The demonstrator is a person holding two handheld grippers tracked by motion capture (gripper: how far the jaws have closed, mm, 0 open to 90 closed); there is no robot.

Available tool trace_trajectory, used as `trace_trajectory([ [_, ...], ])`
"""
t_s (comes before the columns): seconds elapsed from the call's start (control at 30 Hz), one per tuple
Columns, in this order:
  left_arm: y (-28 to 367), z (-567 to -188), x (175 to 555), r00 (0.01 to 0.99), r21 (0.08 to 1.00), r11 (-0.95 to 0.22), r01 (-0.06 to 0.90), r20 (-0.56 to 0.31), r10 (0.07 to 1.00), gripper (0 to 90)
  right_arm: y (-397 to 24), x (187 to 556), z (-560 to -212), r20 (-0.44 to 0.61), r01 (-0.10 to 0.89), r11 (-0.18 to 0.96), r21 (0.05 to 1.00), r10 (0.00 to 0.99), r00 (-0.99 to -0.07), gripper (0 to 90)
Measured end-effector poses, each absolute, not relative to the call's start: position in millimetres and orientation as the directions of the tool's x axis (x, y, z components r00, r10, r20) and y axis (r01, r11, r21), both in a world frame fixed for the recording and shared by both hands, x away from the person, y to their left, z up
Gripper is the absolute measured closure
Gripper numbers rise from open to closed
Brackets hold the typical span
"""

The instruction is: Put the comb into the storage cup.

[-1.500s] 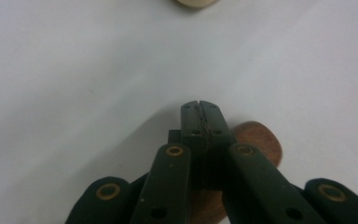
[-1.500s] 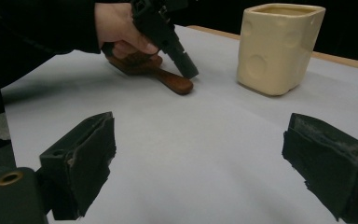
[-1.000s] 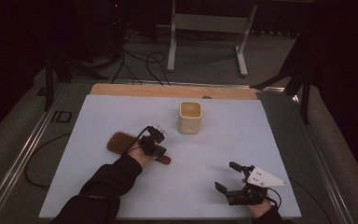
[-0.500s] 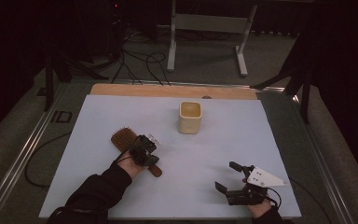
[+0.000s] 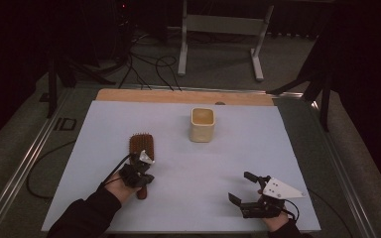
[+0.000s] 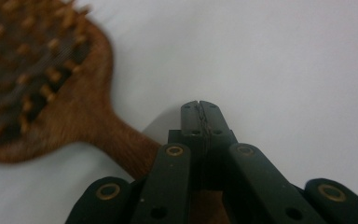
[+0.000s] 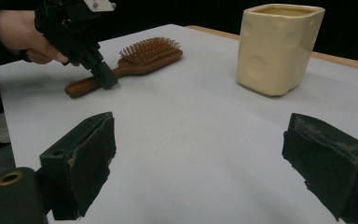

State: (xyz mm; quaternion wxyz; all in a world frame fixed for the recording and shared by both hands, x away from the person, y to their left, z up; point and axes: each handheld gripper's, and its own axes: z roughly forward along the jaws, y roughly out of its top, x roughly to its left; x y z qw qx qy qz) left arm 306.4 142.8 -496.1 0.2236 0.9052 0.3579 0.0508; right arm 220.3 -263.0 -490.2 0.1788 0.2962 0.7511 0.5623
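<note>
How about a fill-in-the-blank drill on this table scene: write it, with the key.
On the left claw the jaws are ___.
On the right claw the jaws stand ___.
The hairbrush lies with its bristles facing ___.
The cream cup stands ___.
Missing words: shut, open, up, upright.

the left gripper (image 5: 140,174) now sits nearer the table's near edge and further left; the hairbrush (image 5: 142,147) has swung round, its head now pointing far, handle near.

Dim room, grey stand (image 5: 222,29), floor cables (image 5: 149,67)
</note>
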Motion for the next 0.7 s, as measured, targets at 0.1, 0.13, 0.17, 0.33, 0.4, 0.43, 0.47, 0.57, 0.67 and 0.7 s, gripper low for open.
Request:
trace_trajectory([
  [0.1, 152.8, -496.6, 303.9, 0.727, 0.440, -0.633, 0.636, -0.066, 0.684, 90.0, -262.5, 220.5, -490.2, 0.062, 0.244, 0.194, 0.950, 0.647, -0.760, 9.0],
  [0.13, 156.0, -496.4, 303.5, 0.722, 0.439, -0.630, 0.640, -0.063, 0.689, 90.0, -262.4, 220.6, -490.2, 0.062, 0.243, 0.195, 0.950, 0.647, -0.760, 9.0],
  [0.17, 159.5, -496.0, 303.5, 0.718, 0.441, -0.627, 0.643, -0.060, 0.694, 90.0, -262.2, 220.5, -490.2, 0.063, 0.246, 0.196, 0.949, 0.648, -0.759, 8.9],
  [0.33, 175.7, -493.2, 306.0, 0.697, 0.437, -0.612, 0.659, -0.048, 0.715, 90.0, -261.9, 220.9, -490.6, 0.061, 0.244, 0.198, 0.949, 0.645, -0.762, 9.0],
  [0.4, 181.2, -492.9, 307.1, 0.688, 0.436, -0.605, 0.666, -0.046, 0.724, 90.0, -261.9, 220.8, -490.6, 0.059, 0.241, 0.199, 0.950, 0.644, -0.763, 9.0],
  [0.43, 183.9, -492.8, 307.6, 0.686, 0.432, -0.606, 0.668, -0.042, 0.726, 90.0, -262.0, 220.9, -490.7, 0.060, 0.242, 0.198, 0.950, 0.645, -0.762, 9.0],
  [0.47, 186.5, -492.8, 308.1, 0.684, 0.427, -0.606, 0.671, -0.042, 0.729, 90.0, -262.3, 221.0, -490.7, 0.059, 0.243, 0.199, 0.949, 0.645, -0.761, 9.0],
  [0.57, 194.0, -493.4, 309.8, 0.672, 0.418, -0.600, 0.682, -0.037, 0.739, 90.0, -262.4, 221.0, -490.7, 0.060, 0.244, 0.199, 0.949, 0.646, -0.761, 9.0],
  [0.67, 200.2, -493.9, 311.4, 0.664, 0.412, -0.596, 0.690, -0.031, 0.747, 90.0, -262.1, 221.1, -490.8, 0.060, 0.242, 0.198, 0.950, 0.645, -0.762, 9.0],
  [0.7, 202.0, -494.0, 311.8, 0.661, 0.408, -0.595, 0.693, -0.029, 0.749, 90.0, -262.1, 221.1, -490.8, 0.061, 0.243, 0.198, 0.950, 0.645, -0.762, 9.0],
])
